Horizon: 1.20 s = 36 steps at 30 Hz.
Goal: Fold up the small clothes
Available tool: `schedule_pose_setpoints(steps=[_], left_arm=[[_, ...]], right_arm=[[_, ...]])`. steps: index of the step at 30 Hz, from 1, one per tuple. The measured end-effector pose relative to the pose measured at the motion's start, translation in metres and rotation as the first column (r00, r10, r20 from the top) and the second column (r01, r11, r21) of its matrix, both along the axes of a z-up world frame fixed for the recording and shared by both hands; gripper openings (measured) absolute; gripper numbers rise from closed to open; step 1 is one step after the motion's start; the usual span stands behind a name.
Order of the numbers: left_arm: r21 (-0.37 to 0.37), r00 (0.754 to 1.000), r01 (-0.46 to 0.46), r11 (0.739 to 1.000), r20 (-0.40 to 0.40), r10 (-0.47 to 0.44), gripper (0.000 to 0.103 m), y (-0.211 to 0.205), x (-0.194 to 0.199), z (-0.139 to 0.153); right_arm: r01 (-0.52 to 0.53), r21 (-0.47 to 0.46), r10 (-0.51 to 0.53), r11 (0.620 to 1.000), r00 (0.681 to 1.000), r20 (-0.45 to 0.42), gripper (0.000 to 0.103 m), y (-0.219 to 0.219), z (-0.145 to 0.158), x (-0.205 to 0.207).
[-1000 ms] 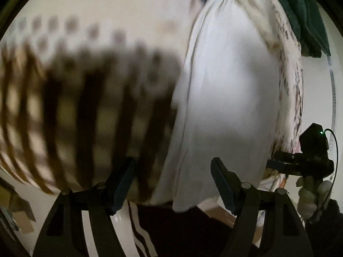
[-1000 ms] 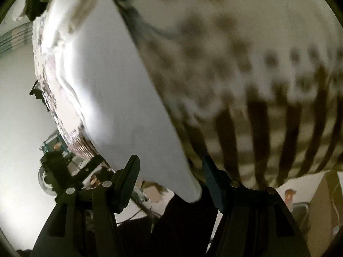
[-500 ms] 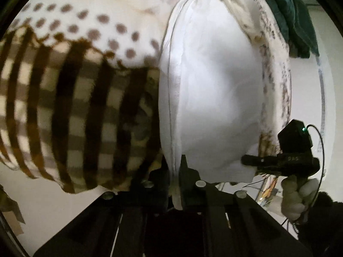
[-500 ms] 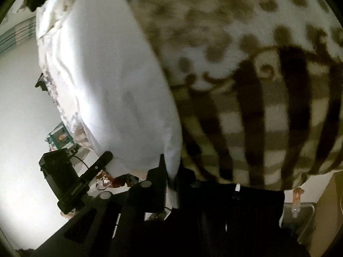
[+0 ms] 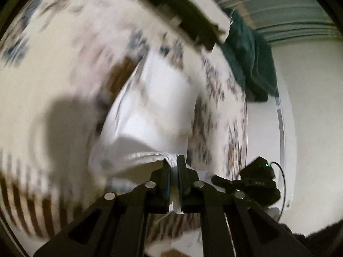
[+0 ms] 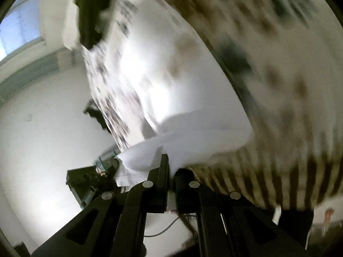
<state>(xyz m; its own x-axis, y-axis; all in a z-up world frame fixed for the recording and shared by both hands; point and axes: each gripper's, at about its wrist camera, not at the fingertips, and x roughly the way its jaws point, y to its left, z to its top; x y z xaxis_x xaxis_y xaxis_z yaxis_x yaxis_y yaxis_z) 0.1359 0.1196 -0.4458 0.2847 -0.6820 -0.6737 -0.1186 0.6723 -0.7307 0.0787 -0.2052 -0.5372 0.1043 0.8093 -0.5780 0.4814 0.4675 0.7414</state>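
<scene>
White garment, soft, light and floppy, lies on the patterned blanket with its near hem pinched by both the left gripper and right gripper, sensibly at the corners

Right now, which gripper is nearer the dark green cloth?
Left, as far as the views show. The left gripper, clamped on the white garment, has the dark green cloth up to its right. The right gripper holds the same garment; no green cloth is identifiable there.
</scene>
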Motion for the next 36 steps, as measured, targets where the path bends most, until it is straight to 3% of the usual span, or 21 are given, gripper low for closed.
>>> schedule_pose_setpoints(steps=[3, 5, 6, 7, 8, 9, 10, 11, 15, 19, 23, 25, 27, 28, 31, 32, 34, 36], left_arm=[[-0.011, 0.998, -0.028, 1.000, 0.047, 0.029, 0.006, -0.003, 0.063, -0.007], [-0.016, 0.997, -0.071, 0.997, 0.027, 0.071, 0.015, -0.003, 0.104, -0.020], [-0.012, 0.996, -0.085, 0.996, 0.019, 0.085, 0.038, -0.002, 0.118, -0.023], [-0.022, 0.994, -0.103, 0.994, 0.036, 0.104, 0.061, 0.000, 0.131, -0.023], [-0.042, 0.990, -0.124, 0.991, 0.058, 0.126, 0.067, 0.003, 0.138, -0.021], [-0.058, 0.986, -0.147, 0.987, 0.070, 0.151, 0.068, 0.007, 0.142, -0.019], [-0.058, 0.985, -0.151, 0.987, 0.076, 0.155, 0.068, 0.012, 0.145, -0.017], [-0.040, 0.985, -0.148, 0.988, 0.079, 0.151, 0.068, 0.013, 0.145, -0.016], [0.095, 0.992, -0.109, 0.990, 0.067, 0.103, 0.068, 0.019, 0.139, -0.027], [0.214, 1.000, 0.016, 0.977, 0.016, -0.020, 0.068, 0.010, 0.128, -0.048], [0.290, 0.982, 0.190, 0.938, -0.051, -0.183, 0.068, -0.028, 0.144, -0.073], [0.282, 0.974, 0.226, 0.932, -0.044, -0.223, 0.068, -0.045, 0.161, -0.081], [0.295, 0.967, 0.249, 0.922, -0.025, -0.253, 0.066, -0.056, 0.173, -0.082], [0.312, 0.963, 0.259, 0.914, -0.010, -0.270, 0.066, -0.061, 0.179, -0.080], [0.304, 0.964, 0.244, 0.921, 0.028, -0.264, 0.064, -0.061, 0.183, -0.074], [0.297, 0.966, 0.234, 0.926, 0.039, -0.257, 0.058, -0.059, 0.183, -0.072], [0.298, 0.969, 0.215, 0.930, 0.057, -0.242, 0.015, -0.050, 0.182, -0.072], [0.274, 0.975, 0.181, 0.945, 0.071, -0.208, 0.009, -0.039, 0.181, -0.072]], right_arm=[[0.057, -0.035, -0.054, 0.998, 0.995, 0.085, 0.005, -0.002, 0.009, 0.062], [0.106, -0.038, -0.101, 0.994, 0.989, 0.104, 0.007, -0.004, 0.005, 0.100], [0.123, -0.039, -0.118, 0.992, 0.987, 0.108, 0.010, -0.008, 0.003, 0.117], [0.139, -0.033, -0.134, 0.990, 0.984, 0.116, 0.020, -0.010, 0.000, 0.135], [0.153, -0.026, -0.148, 0.988, 0.980, 0.129, 0.037, -0.011, 0.000, 0.147], [0.170, -0.021, -0.164, 0.985, 0.974, 0.157, 0.045, -0.014, 0.004, 0.155], [0.187, -0.016, -0.181, 0.982, 0.966, 0.186, 0.057, -0.016, 0.009, 0.161], [0.194, -0.019, -0.186, 0.981, 0.960, 0.207, 0.060, -0.019, 0.014, 0.163], [0.156, -0.149, -0.120, 0.977, 0.967, 0.226, 0.060, -0.042, 0.016, 0.163], [0.009, -0.315, 0.049, 0.949, 0.983, 0.176, 0.060, -0.035, -0.009, 0.163], [-0.240, -0.395, 0.306, 0.887, 0.945, 0.113, 0.060, 0.005, -0.032, 0.177], [-0.241, -0.420, 0.317, 0.875, 0.941, 0.120, 0.060, 0.013, -0.038, 0.188], [-0.204, -0.428, 0.287, 0.880, 0.948, 0.139, 0.056, 0.015, -0.039, 0.199], [-0.181, -0.438, 0.274, 0.880, 0.949, 0.159, 0.044, 0.016, -0.037, 0.204], [-0.155, -0.486, 0.273, 0.860, 0.945, 0.182, 0.023, 0.019, -0.029, 0.212], [-0.144, -0.492, 0.269, 0.858, 0.943, 0.193, 0.014, 0.020, -0.029, 0.212], [-0.128, -0.520, 0.263, 0.844, 0.945, 0.196, 0.007, 0.019, -0.025, 0.212], [-0.078, -0.534, 0.230, 0.842, 0.947, 0.225, 0.005, 0.014, -0.019, 0.210]])
